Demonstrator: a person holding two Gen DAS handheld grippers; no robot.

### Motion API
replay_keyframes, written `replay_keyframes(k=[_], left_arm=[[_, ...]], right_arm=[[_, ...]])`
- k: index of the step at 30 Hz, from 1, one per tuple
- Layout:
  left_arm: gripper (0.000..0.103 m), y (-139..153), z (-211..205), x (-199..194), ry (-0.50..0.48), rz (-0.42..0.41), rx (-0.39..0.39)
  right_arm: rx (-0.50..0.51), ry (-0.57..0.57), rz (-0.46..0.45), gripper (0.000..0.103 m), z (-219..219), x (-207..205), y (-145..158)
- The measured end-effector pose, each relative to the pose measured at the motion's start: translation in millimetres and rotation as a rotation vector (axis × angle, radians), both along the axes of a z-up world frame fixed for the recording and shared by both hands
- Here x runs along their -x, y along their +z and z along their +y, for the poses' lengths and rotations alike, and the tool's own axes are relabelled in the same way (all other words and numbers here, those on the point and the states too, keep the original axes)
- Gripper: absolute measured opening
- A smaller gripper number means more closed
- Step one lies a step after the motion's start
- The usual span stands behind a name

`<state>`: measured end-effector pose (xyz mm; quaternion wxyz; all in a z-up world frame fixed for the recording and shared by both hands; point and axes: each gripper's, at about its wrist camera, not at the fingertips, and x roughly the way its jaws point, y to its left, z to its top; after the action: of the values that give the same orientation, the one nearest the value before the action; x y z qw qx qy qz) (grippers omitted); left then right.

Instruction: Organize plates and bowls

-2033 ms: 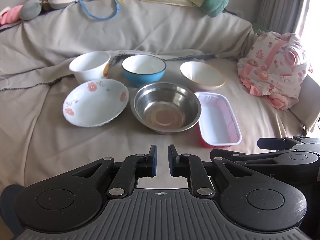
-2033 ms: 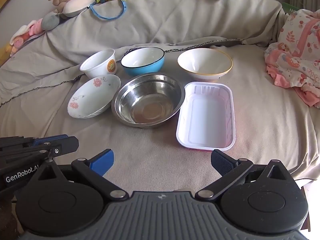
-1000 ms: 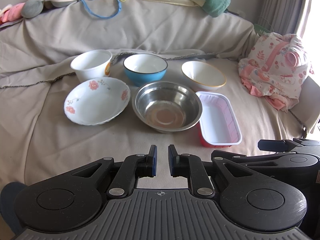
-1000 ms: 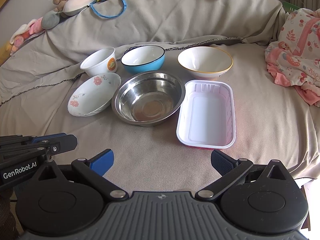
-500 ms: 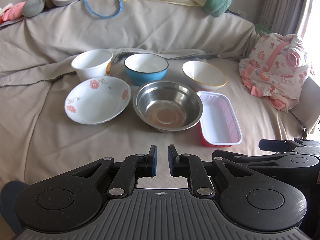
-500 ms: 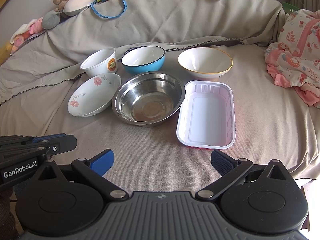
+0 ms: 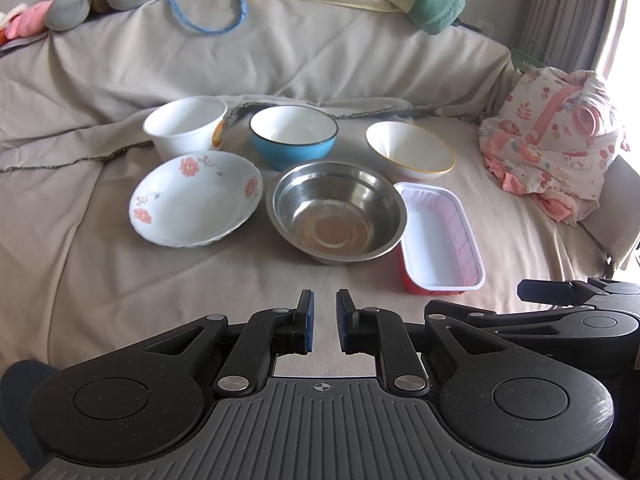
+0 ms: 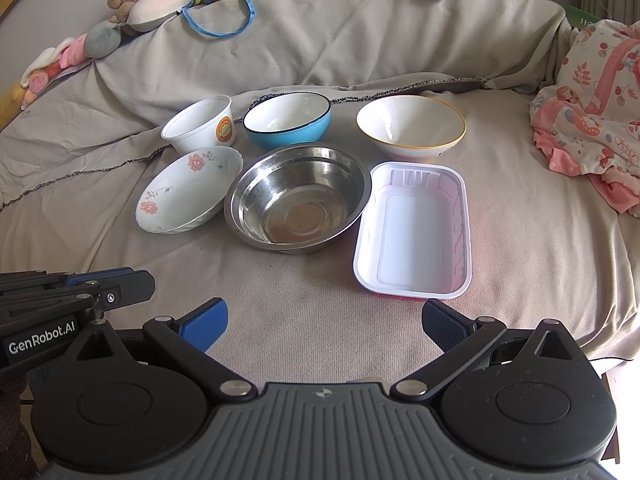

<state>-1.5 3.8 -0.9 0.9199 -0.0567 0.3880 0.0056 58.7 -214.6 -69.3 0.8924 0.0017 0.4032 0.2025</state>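
Bowls are laid out on a beige sheet [image 8: 304,320]: white cup [image 8: 200,125] and flowered dish [image 8: 188,194] at left, blue bowl [image 8: 287,120] and steel bowl [image 8: 298,198] in the middle, white bowl [image 8: 411,126] and plastic tray [image 8: 414,232] at right. Left gripper [image 7: 322,320] is nearly closed, nothing held; right gripper [image 8: 324,320] is spread wide, nothing held.

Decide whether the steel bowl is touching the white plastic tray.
Touching: in the right wrist view the steel bowl has its rim overlapping the near corner of the white plastic tray, no cloth between.
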Motion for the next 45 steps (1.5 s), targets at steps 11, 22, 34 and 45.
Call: replay_keyframes(k=[11, 22, 34, 45], left_arm=[[0.014, -4.5, 5.1, -23.2, 0.014, 0.000, 0.080], [0.015, -43.2, -21.5, -104.7, -0.079, 0.070, 0.268], [0.015, -102.2, -69.6, -161.1, -0.124, 0.204, 0.174], [0.018, -88.6, -70.4, -149.2, -0.149, 0.254, 0.113]], right_arm=[[-0.020, 0.031, -0.031, 0.103, -2.0, -14.0, 5.9], [-0.051, -0.096, -0.124, 0.103, -75.6, -121.0, 15.7], [-0.113, -0.050, 0.168, 0.071, -90.0, -198.9, -83.4], [-0.277, 0.020, 0.231, 0.069, -101.2, -209.0, -99.2]])
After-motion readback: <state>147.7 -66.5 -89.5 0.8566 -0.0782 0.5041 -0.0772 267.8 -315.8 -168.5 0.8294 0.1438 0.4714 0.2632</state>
